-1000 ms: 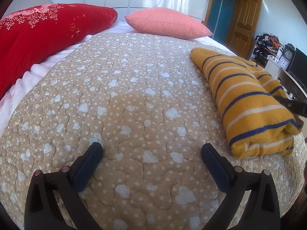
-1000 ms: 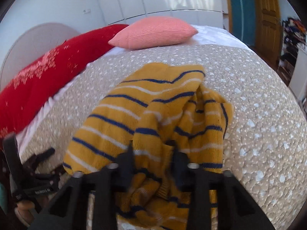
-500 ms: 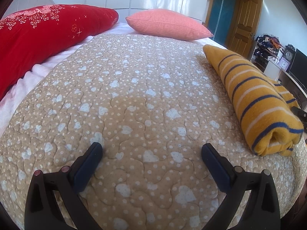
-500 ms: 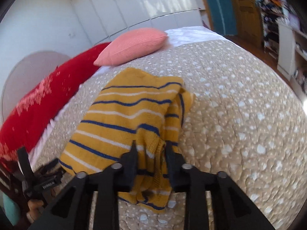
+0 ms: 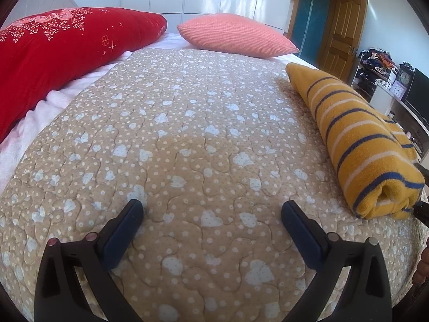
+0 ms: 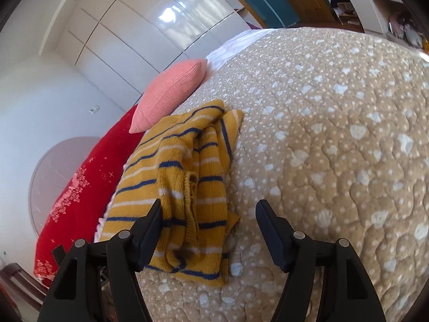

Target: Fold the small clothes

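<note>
A folded mustard-yellow sweater (image 5: 359,145) with navy and white stripes lies on the beige quilt (image 5: 187,134) near the bed's right edge. In the right wrist view the sweater (image 6: 185,187) lies in a loose folded bundle just ahead of my right gripper (image 6: 209,212), which is open with its left finger against the sweater's near edge and nothing held. My left gripper (image 5: 211,214) is open and empty over bare quilt, well left of the sweater.
A red embroidered pillow (image 5: 61,51) and a pink pillow (image 5: 236,36) lie at the head of the bed. White wardrobes stand behind. A wooden door (image 5: 340,35), cluttered shelves and a clock (image 5: 403,77) are at the right, past the bed's edge.
My right gripper has opened and let go of the sweater, which now lies on the quilt; the gripper has tilted and drawn back. The left gripper has stayed still.
</note>
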